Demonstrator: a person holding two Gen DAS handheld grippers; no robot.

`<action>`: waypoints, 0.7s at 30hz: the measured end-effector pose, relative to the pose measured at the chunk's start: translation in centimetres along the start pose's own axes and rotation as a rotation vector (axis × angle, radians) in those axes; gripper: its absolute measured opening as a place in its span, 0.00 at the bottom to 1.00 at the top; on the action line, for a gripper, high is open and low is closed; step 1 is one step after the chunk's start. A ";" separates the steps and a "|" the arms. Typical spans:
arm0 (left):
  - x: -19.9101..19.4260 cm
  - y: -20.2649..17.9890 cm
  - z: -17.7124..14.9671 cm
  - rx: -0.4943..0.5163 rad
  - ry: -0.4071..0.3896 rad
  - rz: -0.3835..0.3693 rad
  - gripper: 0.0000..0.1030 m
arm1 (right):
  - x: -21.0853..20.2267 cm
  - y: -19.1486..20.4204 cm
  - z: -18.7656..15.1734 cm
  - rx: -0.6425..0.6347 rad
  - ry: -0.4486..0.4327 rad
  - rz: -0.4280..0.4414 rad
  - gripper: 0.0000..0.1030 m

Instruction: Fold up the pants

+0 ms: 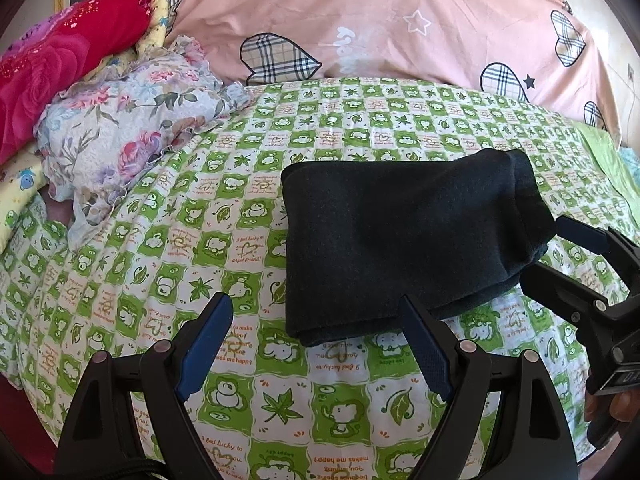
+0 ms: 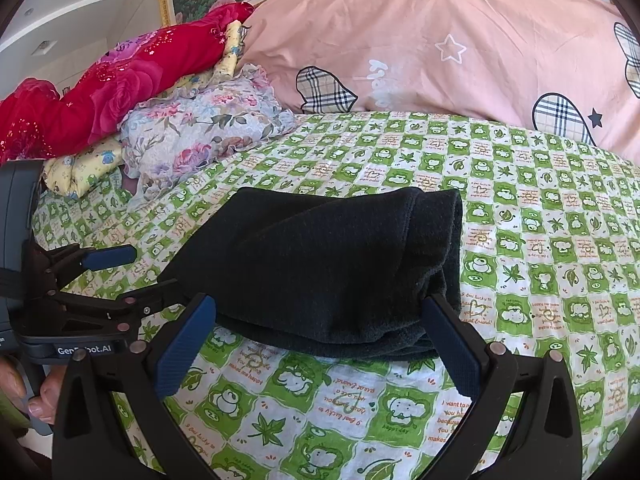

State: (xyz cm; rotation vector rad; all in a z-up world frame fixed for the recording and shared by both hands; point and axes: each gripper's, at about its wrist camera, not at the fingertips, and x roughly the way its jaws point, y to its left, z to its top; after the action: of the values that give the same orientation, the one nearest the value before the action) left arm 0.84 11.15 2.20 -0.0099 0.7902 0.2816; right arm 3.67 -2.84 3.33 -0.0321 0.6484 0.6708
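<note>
The dark pants (image 1: 404, 240) lie folded into a thick rectangular bundle on the green-checked bed sheet (image 1: 224, 240). They also show in the right wrist view (image 2: 328, 264). My left gripper (image 1: 316, 344) is open and empty, just in front of the bundle's near left corner. My right gripper (image 2: 320, 344) is open and empty, its fingers either side of the bundle's near edge. The right gripper also shows at the bundle's right end in the left wrist view (image 1: 560, 248). The left gripper shows at the bundle's left in the right wrist view (image 2: 132, 276).
A pink duvet with plaid hearts (image 1: 400, 28) is heaped at the head of the bed. A floral cloth (image 1: 132, 136), a red blanket (image 1: 52, 64) and a yellow pillow (image 1: 20, 192) are piled at the left. The bed's left edge (image 1: 24, 384) is close.
</note>
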 end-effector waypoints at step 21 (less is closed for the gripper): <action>1.2 -0.3 2.1 -0.007 0.020 0.021 0.83 | 0.3 -1.6 1.0 0.040 0.001 -0.013 0.99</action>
State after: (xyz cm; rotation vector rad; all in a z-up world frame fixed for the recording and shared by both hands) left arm 3.18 11.40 2.78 -0.0107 0.8101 0.3042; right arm 5.34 -3.70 3.64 0.0005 0.6623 0.6455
